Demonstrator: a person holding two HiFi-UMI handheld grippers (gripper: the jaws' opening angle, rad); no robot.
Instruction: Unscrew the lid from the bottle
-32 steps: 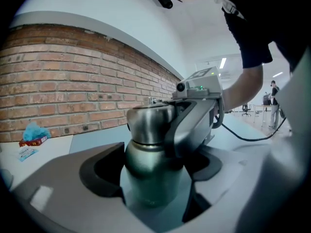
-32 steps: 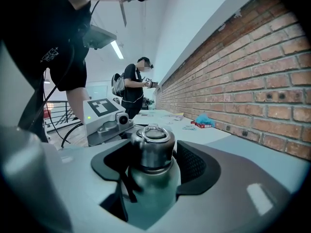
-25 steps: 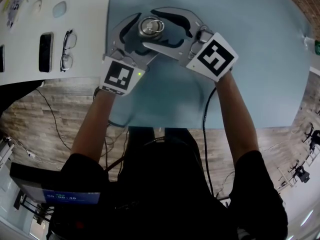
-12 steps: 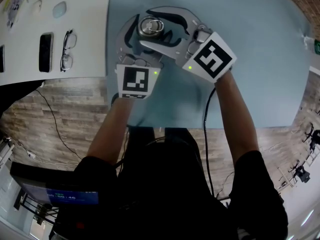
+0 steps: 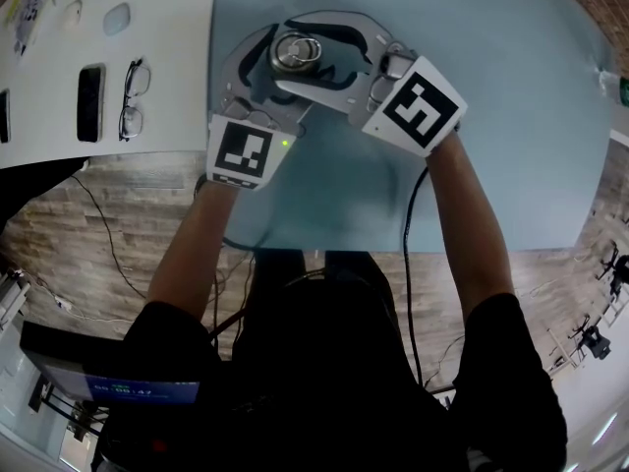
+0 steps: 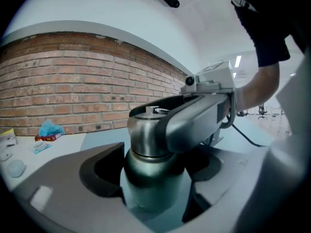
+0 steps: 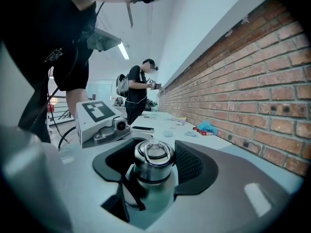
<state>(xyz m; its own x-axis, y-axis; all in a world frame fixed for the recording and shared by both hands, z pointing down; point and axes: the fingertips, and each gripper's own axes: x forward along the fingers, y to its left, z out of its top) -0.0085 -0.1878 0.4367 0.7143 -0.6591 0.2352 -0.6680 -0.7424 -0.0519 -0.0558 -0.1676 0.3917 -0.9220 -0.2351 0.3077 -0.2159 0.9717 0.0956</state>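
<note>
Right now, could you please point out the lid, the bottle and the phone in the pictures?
lid (image 7: 153, 171): right gripper view, on its steel side wall.
bottle (image 7: 158, 194): right gripper view, on its body below the lid.
phone (image 5: 89, 102): head view, on the middle of its dark face.

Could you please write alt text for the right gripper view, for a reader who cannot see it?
The right gripper, whose jaws have just been closing, clamps the ring-topped steel lid of a bottle between its dark pads. Behind are a white table, a standing person and a brick wall on the right.
</note>
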